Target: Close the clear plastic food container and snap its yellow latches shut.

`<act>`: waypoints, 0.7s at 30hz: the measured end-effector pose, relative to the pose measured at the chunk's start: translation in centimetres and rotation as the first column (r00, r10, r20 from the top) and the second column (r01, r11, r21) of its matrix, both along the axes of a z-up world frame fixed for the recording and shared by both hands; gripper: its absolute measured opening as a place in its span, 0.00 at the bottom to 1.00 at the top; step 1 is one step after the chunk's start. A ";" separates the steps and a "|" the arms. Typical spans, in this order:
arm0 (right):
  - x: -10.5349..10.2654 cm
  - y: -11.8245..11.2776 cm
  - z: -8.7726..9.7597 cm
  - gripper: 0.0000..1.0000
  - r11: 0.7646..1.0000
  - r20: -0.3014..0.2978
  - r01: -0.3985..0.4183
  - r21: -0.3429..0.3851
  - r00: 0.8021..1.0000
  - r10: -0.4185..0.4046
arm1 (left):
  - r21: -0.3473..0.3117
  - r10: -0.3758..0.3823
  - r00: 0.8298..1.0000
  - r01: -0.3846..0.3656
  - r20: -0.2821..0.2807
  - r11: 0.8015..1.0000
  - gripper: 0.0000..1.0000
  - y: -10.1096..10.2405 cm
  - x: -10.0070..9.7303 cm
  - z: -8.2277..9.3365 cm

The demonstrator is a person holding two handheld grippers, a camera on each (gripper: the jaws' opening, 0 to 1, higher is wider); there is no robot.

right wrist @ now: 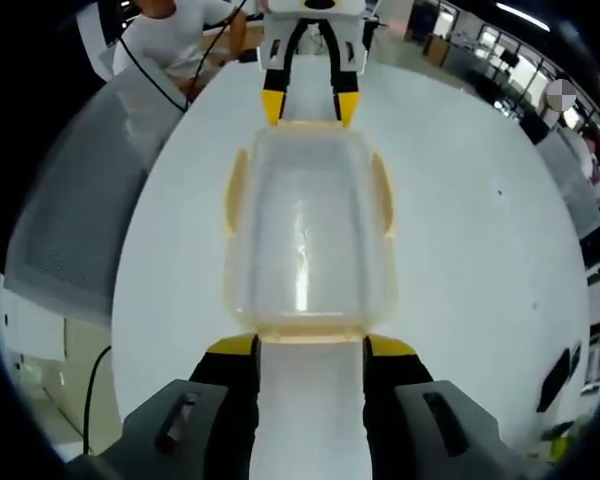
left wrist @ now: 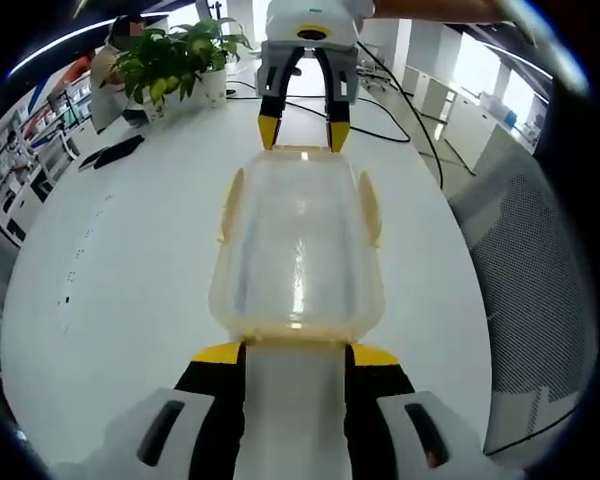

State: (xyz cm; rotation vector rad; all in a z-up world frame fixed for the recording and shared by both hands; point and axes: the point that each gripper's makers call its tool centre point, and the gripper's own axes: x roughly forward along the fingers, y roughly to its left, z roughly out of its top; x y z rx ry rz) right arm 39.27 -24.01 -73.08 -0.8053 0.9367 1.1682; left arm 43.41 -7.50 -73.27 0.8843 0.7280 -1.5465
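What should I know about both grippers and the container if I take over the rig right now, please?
Left gripper: open, its jaws at one short end of the clear container, holding nothing.
Right gripper: open, at the opposite short end, facing the left one across the container.
The container sits on the white table, lid on top. Yellow latches line both long sides; whether they are snapped shut cannot be told.
Left to do: check and press each latch down.
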 end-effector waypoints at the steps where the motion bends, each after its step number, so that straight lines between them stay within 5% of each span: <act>1: 0.0 0.0 0.0 0.37 1.000 0.000 0.002 -0.001 1.000 -0.002 | 0.026 -0.015 1.000 0.016 -0.003 1.000 0.25 0.5 -0.3 -0.4; 21: -0.4 -0.1 1.2 0.37 0.994 0.015 0.104 0.040 0.994 -0.104 | -0.010 0.086 0.996 -0.086 -0.012 0.996 0.31 2.3 -0.7 0.5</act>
